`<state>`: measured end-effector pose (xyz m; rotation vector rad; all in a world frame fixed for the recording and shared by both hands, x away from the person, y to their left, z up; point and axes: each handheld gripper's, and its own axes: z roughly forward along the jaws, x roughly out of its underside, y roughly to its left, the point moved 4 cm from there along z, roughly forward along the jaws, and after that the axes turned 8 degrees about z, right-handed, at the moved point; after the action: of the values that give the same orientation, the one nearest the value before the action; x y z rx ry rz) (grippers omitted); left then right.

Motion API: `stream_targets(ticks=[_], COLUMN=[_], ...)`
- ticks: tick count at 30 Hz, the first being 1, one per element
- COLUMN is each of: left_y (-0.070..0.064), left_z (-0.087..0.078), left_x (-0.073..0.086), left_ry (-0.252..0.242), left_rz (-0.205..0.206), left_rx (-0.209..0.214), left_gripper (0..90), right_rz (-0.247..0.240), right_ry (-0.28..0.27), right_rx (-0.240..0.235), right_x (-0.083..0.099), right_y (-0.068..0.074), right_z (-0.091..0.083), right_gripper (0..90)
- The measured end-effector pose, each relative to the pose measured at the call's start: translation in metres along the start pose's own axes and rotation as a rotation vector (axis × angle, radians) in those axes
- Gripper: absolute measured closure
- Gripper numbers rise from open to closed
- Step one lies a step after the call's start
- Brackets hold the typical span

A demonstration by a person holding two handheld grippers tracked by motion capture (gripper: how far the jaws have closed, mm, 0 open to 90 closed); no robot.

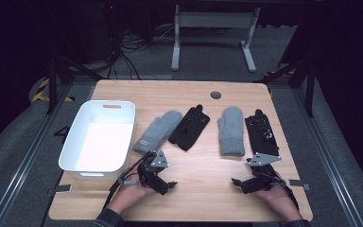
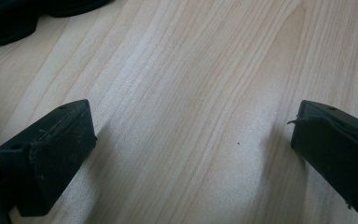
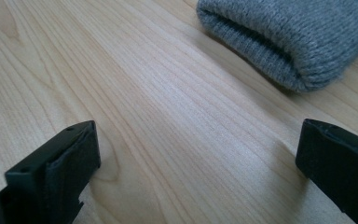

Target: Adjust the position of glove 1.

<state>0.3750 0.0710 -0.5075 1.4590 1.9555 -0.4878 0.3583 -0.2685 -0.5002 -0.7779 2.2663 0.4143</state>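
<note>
Grippers, left (image 1: 169, 185) and right (image 1: 237, 182), jaws apart over bare table (image 1: 203, 165) near mittens (image 1: 230, 131)

You've got a white bin (image 1: 98, 137), two grey knit mittens (image 1: 157, 131) (image 1: 230, 131), two black gloves (image 1: 189, 127) (image 1: 263, 133), all on pale striped woodgrain table (image 1: 198, 198).

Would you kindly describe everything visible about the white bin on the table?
The white bin is a rectangular tub, apparently plastic, with rounded corners, walls flaring outward to a rolled rim, and a slot handle cut into its far end wall. It is empty and stands upright at the left edge of the wooden table, its long side running away from the person. A grey mitten lies just to its right; whether they touch is unclear. No gripper touches it.
</note>
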Motion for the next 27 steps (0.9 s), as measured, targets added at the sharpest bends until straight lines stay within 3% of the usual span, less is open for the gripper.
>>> stream_targets(ticks=[3,5,6,8,12,17,18,22,27], left_y=[0.000,0.000,0.000,0.000,0.000,0.000,0.000,0.001,0.001], left_z=[0.000,0.000,0.000,0.000,0.000,0.000,0.000,0.000,0.000], left_x=[0.000,0.000,0.000,0.000,0.000,0.000,0.000,0.000,0.000], left_ry=[-0.001,-0.001,-0.001,0.000,-0.001,0.002,0.002,0.000,-0.001], left_rz=[0.000,0.000,-0.001,-0.001,-0.001,-0.004,-0.004,-0.001,-0.001], left_rx=[0.000,0.000,0.000,-0.001,-0.001,-0.001,-0.001,-0.001,-0.002], left_gripper=[0.2,0.2,0.2,0.2,0.2,0.2,0.2,0.2,0.2], right_rz=[0.000,-0.008,-0.008,-0.010,-0.002,0.003,0.003,0.007,0.009], right_ry=[0.000,0.012,0.012,0.014,0.002,-0.009,-0.009,-0.019,-0.040], right_rx=[0.001,-0.009,-0.009,-0.042,-0.051,-0.076,-0.076,-0.092,-0.084], right_x=[0.000,-0.002,-0.002,-0.005,-0.011,-0.025,-0.025,-0.036,-0.053], right_y=[0.000,0.001,0.001,0.003,0.003,0.000,0.000,-0.004,-0.013], right_z=[0.000,-0.002,-0.002,-0.006,-0.012,-0.017,-0.017,-0.018,-0.018], right_gripper=[0.3,9.1,9.1,18.7,30.6,61.4,61.4,85.0,89.9])
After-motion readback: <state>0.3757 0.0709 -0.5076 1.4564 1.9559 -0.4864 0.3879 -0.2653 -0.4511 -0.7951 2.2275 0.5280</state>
